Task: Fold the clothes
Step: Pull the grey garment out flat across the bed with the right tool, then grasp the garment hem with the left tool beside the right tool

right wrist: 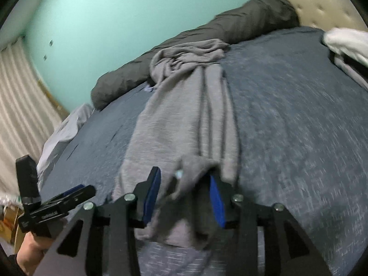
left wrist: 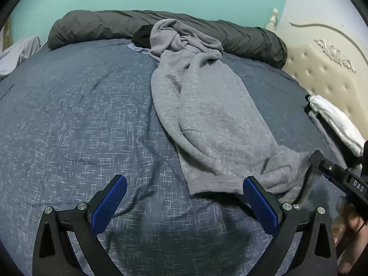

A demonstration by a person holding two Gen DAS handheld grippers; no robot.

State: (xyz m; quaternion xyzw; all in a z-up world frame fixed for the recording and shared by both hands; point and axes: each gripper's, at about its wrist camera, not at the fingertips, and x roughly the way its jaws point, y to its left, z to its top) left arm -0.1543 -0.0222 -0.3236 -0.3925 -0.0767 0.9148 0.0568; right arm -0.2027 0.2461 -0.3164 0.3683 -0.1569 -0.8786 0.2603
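A grey sweatshirt (left wrist: 207, 105) lies stretched lengthwise on the blue-grey bed cover (left wrist: 80, 115), its far end bunched up near the back. My left gripper (left wrist: 184, 181) is open just above the cover; its right finger sits at the near hem, its left finger over bare cover. In the left wrist view my right gripper (left wrist: 318, 158) is at the hem's right corner, with fabric drawn toward it. In the right wrist view my right gripper (right wrist: 184, 179) is shut on a bunched piece of the sweatshirt (right wrist: 179, 115) hem. The left gripper (right wrist: 69, 193) shows at lower left, held by a hand (right wrist: 30, 248).
A dark grey rolled duvet (left wrist: 103, 27) runs along the far edge of the bed. White folded cloth (left wrist: 333, 119) lies at the right by the tufted headboard (left wrist: 322, 69). Pale cloth (left wrist: 18, 55) hangs off the left side. A curtain (right wrist: 20, 92) hangs beside the teal wall.
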